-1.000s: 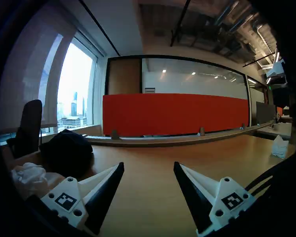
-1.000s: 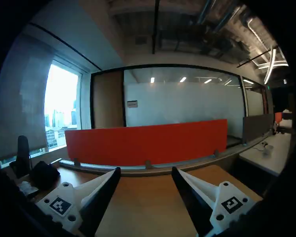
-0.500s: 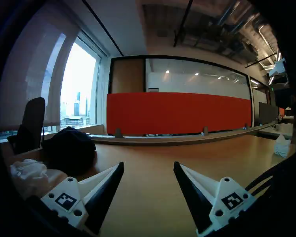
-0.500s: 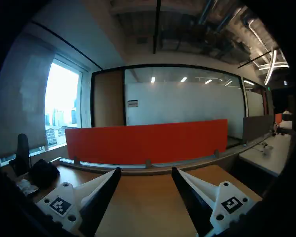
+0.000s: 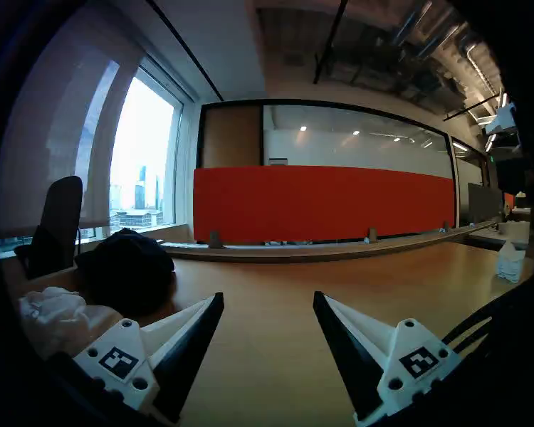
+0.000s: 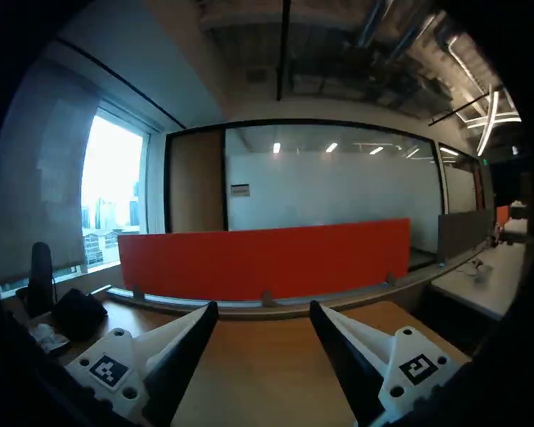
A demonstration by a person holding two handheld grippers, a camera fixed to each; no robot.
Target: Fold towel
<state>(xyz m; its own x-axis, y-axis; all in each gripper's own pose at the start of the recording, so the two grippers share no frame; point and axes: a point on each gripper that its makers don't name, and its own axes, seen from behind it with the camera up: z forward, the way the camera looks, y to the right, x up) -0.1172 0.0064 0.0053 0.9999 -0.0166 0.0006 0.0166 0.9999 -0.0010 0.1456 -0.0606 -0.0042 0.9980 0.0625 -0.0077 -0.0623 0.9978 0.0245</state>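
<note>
Near left, the crumpled white towel (image 5: 50, 313) lies on the desk (image 5: 267, 349), just beside a dark bag (image 5: 128, 267). Your left gripper (image 5: 267, 295) hangs wide over the desk, holding nothing. Your right gripper (image 6: 263, 304) is wide too and empty, with an orange divider (image 6: 267, 260) across the far edge.

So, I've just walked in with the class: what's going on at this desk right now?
A person holds two grippers over a wooden desk. Both the left gripper and the right gripper are open and empty. A crumpled white cloth, possibly the towel, lies off to the left beside a dark bundle, untouched. No folding has begun.
</note>
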